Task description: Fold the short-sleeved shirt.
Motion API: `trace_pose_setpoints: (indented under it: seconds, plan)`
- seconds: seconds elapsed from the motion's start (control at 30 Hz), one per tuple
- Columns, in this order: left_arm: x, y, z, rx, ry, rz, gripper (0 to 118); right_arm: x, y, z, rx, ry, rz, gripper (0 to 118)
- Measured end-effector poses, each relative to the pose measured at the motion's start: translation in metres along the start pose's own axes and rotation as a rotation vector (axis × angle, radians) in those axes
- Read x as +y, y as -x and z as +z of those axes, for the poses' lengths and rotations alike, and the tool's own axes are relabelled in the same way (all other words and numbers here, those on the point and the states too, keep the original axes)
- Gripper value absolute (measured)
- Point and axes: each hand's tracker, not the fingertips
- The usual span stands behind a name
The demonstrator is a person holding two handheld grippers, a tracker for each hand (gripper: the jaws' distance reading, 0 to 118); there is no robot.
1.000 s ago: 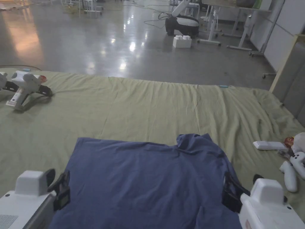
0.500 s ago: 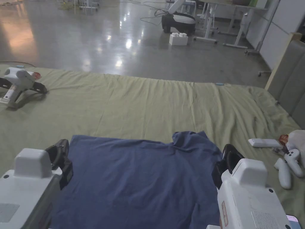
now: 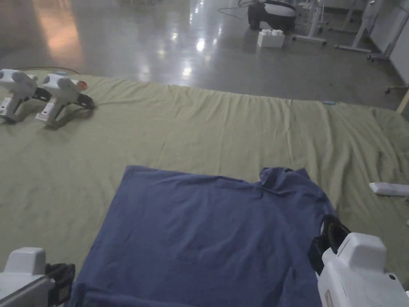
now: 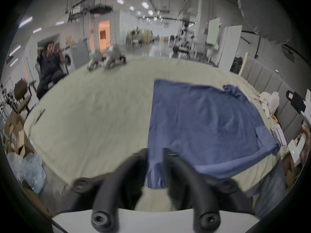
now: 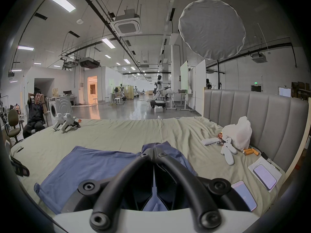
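A blue short-sleeved shirt (image 3: 207, 232) lies flat on the green sheet (image 3: 219, 128), its collar (image 3: 281, 176) at the far right. One sleeve (image 4: 265, 139) is turned in on top near the right edge. My left gripper (image 4: 155, 151) is open at the shirt's near-left corner, and the shirt's left edge shows between its jaws. In the head view the left gripper (image 3: 64, 276) sits low at the bottom left. My right gripper (image 5: 153, 150) is shut with its tips touching, over the shirt's right edge (image 3: 331, 234). I cannot tell whether any cloth is pinched there.
Two spare grippers (image 3: 52, 96) lie at the sheet's far left. A white remote (image 3: 389, 188) lies at the right. A white bag (image 5: 239, 135), controllers and phones lie by the grey headboard (image 5: 269, 119). A person (image 5: 35, 112) sits beyond the left side.
The head camera has shifted. My left gripper has drawn back from the shirt's far-left corner to its near-left corner. The right gripper has come a little nearer along the right edge. The shirt lies as before.
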Motion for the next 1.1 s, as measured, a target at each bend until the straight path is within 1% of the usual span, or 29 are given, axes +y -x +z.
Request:
trace_pose_setpoints:
  seconds: [0.07,0.1,0.23,0.27,0.3,0.33,0.37,0.4,0.43,0.47,0.53,0.57,0.6,0.63,0.67,0.7,0.77,0.8,0.83,0.87,0.9,1.0,1.03,1.1]
  plan:
    - [-0.006,0.004,-0.01,-0.01,0.034,0.02,56,-0.003,-0.001,0.001,0.001,0.014,-0.003,0]
    - [-0.007,0.011,-0.019,-0.004,0.075,0.038,67,-0.004,-0.002,0.0,0.001,0.022,-0.003,0]
    - [-0.013,0.011,-0.049,0.047,0.171,0.039,68,-0.01,-0.009,0.0,-0.01,0.047,-0.005,0]
    - [-0.015,0.009,-0.057,0.058,0.185,0.03,66,-0.011,-0.012,0.0,-0.016,0.054,-0.01,0]
    - [-0.018,0.006,-0.064,0.078,0.218,0.022,57,-0.012,-0.014,-0.001,-0.024,0.066,-0.019,0]
    - [-0.019,0.002,-0.069,0.074,0.248,0.011,52,-0.013,-0.017,0.001,-0.03,0.079,-0.028,0]
    - [-0.023,-0.01,-0.066,0.081,0.222,-0.001,51,-0.015,-0.02,0.001,-0.034,0.088,-0.036,0]
    - [-0.024,-0.015,-0.067,0.128,0.192,-0.032,49,-0.016,-0.023,0.002,-0.041,0.096,-0.041,0]
    - [-0.024,-0.019,-0.068,0.128,0.207,-0.036,45,-0.018,-0.025,0.002,-0.049,0.103,-0.043,0]
    - [-0.022,-0.021,-0.068,0.127,0.21,-0.035,39,-0.02,-0.028,0.004,-0.06,0.113,-0.043,0]
    - [-0.019,-0.028,-0.061,0.106,0.216,-0.039,13,-0.023,-0.034,0.004,-0.072,0.141,-0.036,0]
    - [-0.017,-0.03,-0.062,0.078,0.221,-0.042,4,-0.025,-0.038,0.005,-0.076,0.156,-0.034,0]
    - [-0.016,-0.031,-0.063,0.048,0.226,-0.04,3,-0.028,-0.042,0.005,-0.082,0.181,-0.024,0]
    - [-0.016,-0.03,-0.061,0.057,0.228,-0.037,3,-0.03,-0.045,0.004,-0.092,0.222,-0.002,2]
    - [-0.016,-0.032,-0.061,0.063,0.232,-0.047,3,-0.031,-0.048,0.003,-0.097,0.261,0.019,8]
    - [-0.016,-0.032,-0.059,0.062,0.233,-0.058,3,-0.034,-0.053,0.002,-0.124,0.305,0.05,16]
    - [-0.015,-0.03,-0.053,0.058,0.226,-0.054,3,-0.041,-0.067,0.003,-0.138,0.373,0.065,31]
    - [-0.015,-0.03,-0.05,0.053,0.22,-0.051,3,-0.045,-0.074,0.003,-0.146,0.436,0.079,62]
    - [-0.015,-0.03,-0.049,0.052,0.216,-0.053,3,-0.05,-0.081,0.003,-0.139,0.497,0.074,80]
    - [-0.015,-0.03,-0.047,0.051,0.211,-0.055,3,-0.056,-0.088,0.005,-0.134,0.543,0.067,87]
    - [-0.016,-0.027,-0.045,0.05,0.207,-0.053,3,-0.062,-0.095,0.007,-0.116,0.595,0.059,86]
    - [-0.016,-0.026,-0.042,0.044,0.196,-0.038,3,-0.082,-0.107,0.019,-0.077,0.674,0.03,86]
    - [-0.016,-0.025,-0.042,0.044,0.194,-0.037,3,-0.087,-0.109,0.021,-0.069,0.69,0.032,86]
    - [-0.018,-0.026,-0.041,0.045,0.188,-0.038,3,-0.098,-0.11,0.02,-0.055,0.73,0.081,86]
